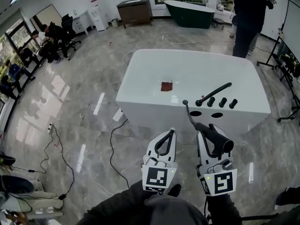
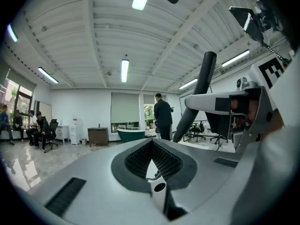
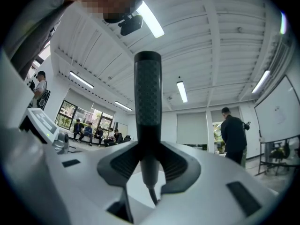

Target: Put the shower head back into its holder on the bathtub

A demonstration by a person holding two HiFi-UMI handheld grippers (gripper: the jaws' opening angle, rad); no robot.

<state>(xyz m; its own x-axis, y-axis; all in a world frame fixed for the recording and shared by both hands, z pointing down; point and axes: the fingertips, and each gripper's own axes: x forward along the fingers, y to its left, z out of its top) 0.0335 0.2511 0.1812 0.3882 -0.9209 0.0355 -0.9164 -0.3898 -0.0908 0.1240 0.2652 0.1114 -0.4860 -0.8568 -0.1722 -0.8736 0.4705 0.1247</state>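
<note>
A white bathtub [image 1: 140, 97] stands ahead of me in the head view. Its near rim carries a black spout [image 1: 213, 93], three black knobs [image 1: 222, 102] and two dark holes [image 1: 195, 113]. My right gripper [image 1: 205, 131] is shut on the black shower head [image 1: 214, 137], held in front of the tub's near wall; the textured handle [image 3: 148, 93] rises between the jaws [image 3: 149, 165]. A thin hose [image 1: 188, 112] runs from it up to the rim. My left gripper [image 1: 171, 132] hangs beside it, shut and empty [image 2: 151, 142]. The shower head [image 2: 198, 93] also shows in the left gripper view.
A red-brown patch [image 1: 166, 86] lies inside the tub. A person in dark clothes [image 1: 247, 18] stands behind the tub's far right corner, near a dark green tub [image 1: 189, 13]. Cables [image 1: 111, 149] trail over the marble floor at left. Several people [image 1: 44, 39] sit far left.
</note>
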